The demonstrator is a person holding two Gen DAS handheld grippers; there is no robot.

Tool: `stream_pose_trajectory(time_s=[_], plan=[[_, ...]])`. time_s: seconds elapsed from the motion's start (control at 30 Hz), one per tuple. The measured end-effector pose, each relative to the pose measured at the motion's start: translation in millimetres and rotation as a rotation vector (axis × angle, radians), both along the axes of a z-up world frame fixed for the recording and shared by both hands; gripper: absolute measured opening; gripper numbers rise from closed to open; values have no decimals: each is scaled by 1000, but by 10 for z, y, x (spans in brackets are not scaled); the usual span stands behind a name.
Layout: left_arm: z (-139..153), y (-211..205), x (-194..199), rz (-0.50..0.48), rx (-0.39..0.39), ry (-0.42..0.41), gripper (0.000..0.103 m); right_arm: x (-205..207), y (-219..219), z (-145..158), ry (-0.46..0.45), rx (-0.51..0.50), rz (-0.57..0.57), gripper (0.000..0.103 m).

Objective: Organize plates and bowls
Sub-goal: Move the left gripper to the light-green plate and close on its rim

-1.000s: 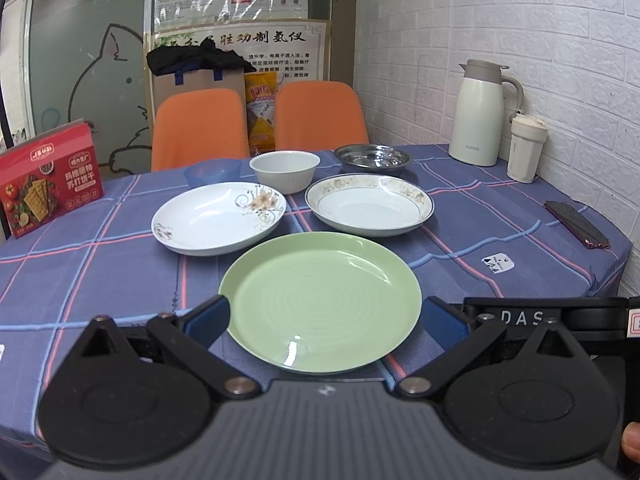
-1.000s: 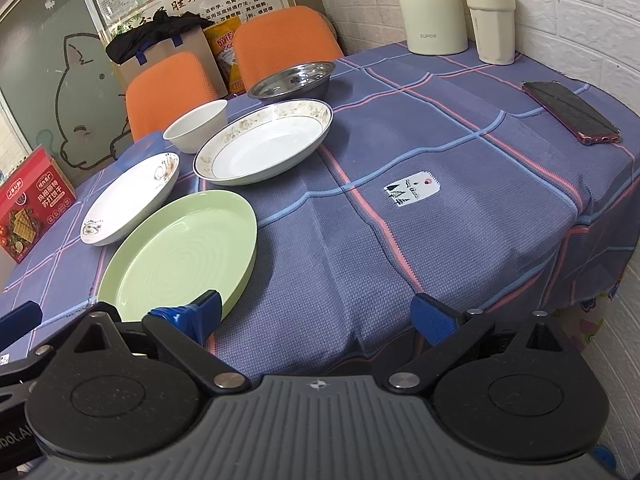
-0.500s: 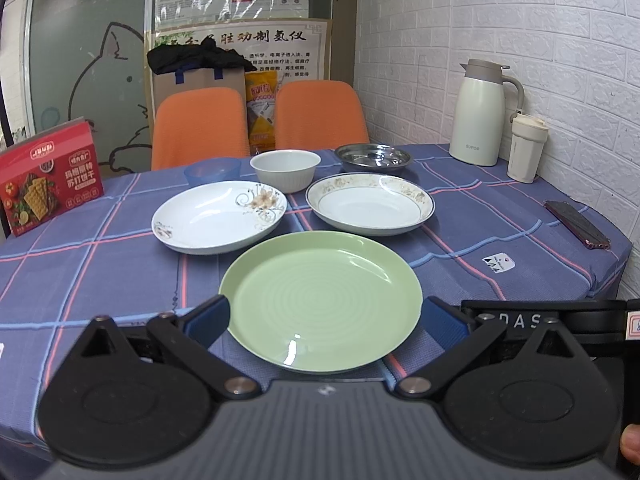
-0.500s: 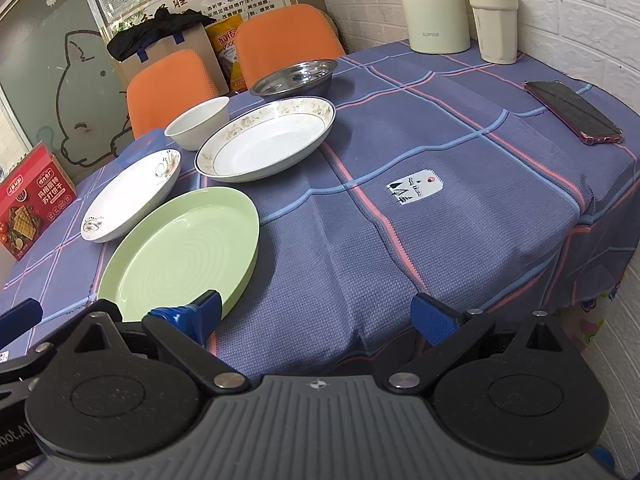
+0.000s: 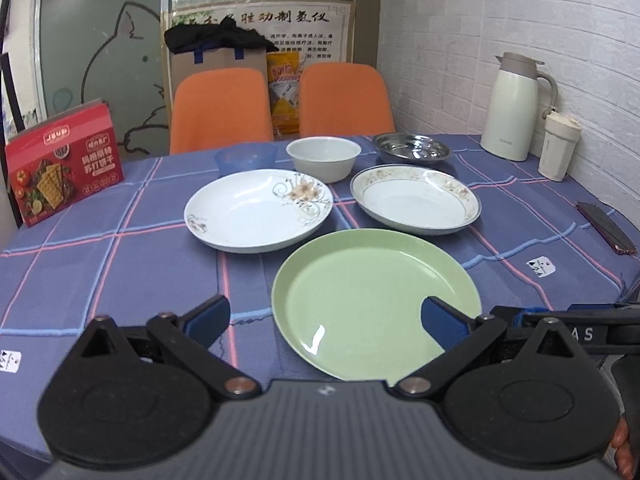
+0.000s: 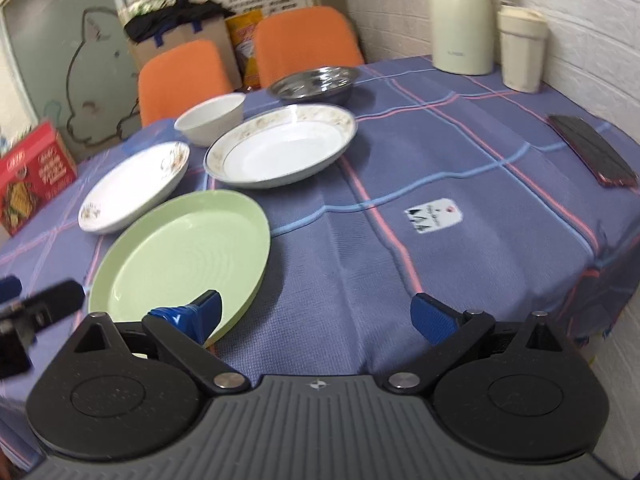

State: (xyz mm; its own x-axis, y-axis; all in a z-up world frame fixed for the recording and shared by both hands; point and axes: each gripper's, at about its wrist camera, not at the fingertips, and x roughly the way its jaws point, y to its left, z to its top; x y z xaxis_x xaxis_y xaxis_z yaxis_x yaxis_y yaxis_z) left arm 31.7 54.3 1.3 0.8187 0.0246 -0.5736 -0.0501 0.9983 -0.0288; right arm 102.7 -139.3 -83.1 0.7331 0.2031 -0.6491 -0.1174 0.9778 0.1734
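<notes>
Green plate (image 5: 376, 300) sits at the near edge of the table (image 5: 100, 264), nearest of the dishes; flowered white plate (image 5: 258, 210) and gold-rimmed plate (image 5: 416, 200) just behind it, white bowl (image 5: 323, 158), blue bowl (image 5: 245, 159), steel bowl (image 5: 412, 148) further back. Left gripper (image 5: 325, 318) spread wide, empty, right fingertip over the green plate's rim. Right gripper (image 6: 316, 312) also spread, empty, left fingertip over the same plate's near edge.

Open left tongs (image 5: 324, 318) over green plate (image 5: 372, 296), two white plates beyond
</notes>
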Motion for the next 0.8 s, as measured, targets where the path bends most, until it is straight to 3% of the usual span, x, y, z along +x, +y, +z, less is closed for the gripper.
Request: stream_pose_trajectory(time_s=[0.17,0.33,0.53,0.7,0.8], plan=[[-81,280,397,48,-61,91,101,286,268,-74,14,-77,89,89],[-249,364,722,15,-96,172,101,499,441,-151,28,-133,123,89],[-377,355,916,-30,-89,199,101,556,501,-181,-3,-130,151,89],[-453,388,964,-67,-105,225,99,453,465,-259,-106,-118,190,91],[-484,377,940,-89,-103,212,98,485,492,-230,-90,-122,197,90]])
